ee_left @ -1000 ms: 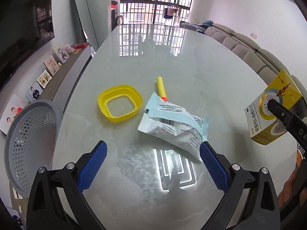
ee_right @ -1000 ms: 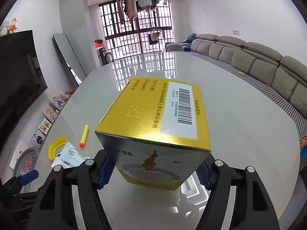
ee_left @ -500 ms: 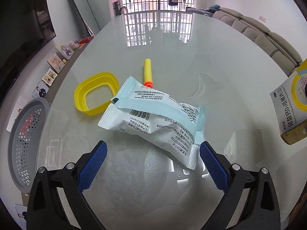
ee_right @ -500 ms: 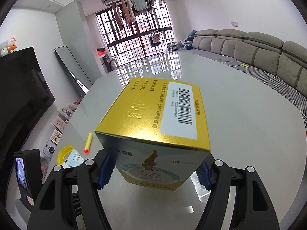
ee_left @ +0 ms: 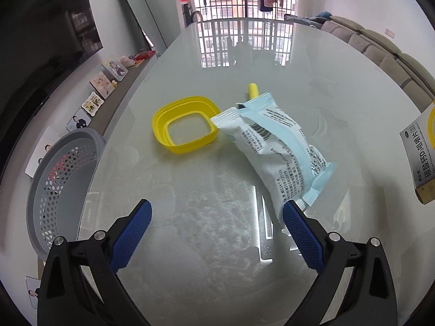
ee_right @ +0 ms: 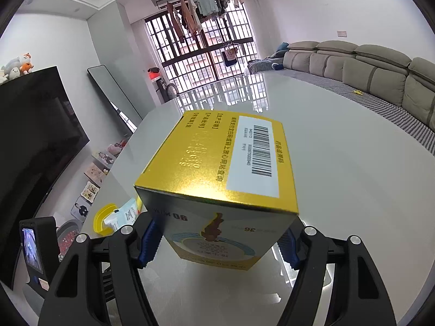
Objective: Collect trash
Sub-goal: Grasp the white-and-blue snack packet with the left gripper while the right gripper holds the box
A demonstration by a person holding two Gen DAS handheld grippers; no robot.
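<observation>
A white and pale blue packet (ee_left: 274, 152) lies on the glass table (ee_left: 312, 62), its near end next to the right fingertip (ee_left: 295, 217) of my left gripper (ee_left: 216, 214), which stands open with only bare glass between its pads. A yellow plastic rim (ee_left: 185, 129) lies left of the packet. A yellow foam dart (ee_left: 253, 90) pokes out behind it. My right gripper (ee_right: 217, 240) is shut on a gold cardboard box (ee_right: 217, 171), held above the table; the box (ee_left: 420, 160) also shows at the right edge of the left wrist view.
A grey perforated basket (ee_left: 62, 171) stands below the table's left edge. A low shelf with picture cards (ee_left: 95, 100) runs along the left wall under a dark TV (ee_right: 35, 135). A long sofa (ee_right: 367, 70) sits beyond the table on the right.
My left gripper has dropped closer to the table and shifted left, so the packet now sits to the right by its right finger. The right gripper has tilted up a little, box still held.
</observation>
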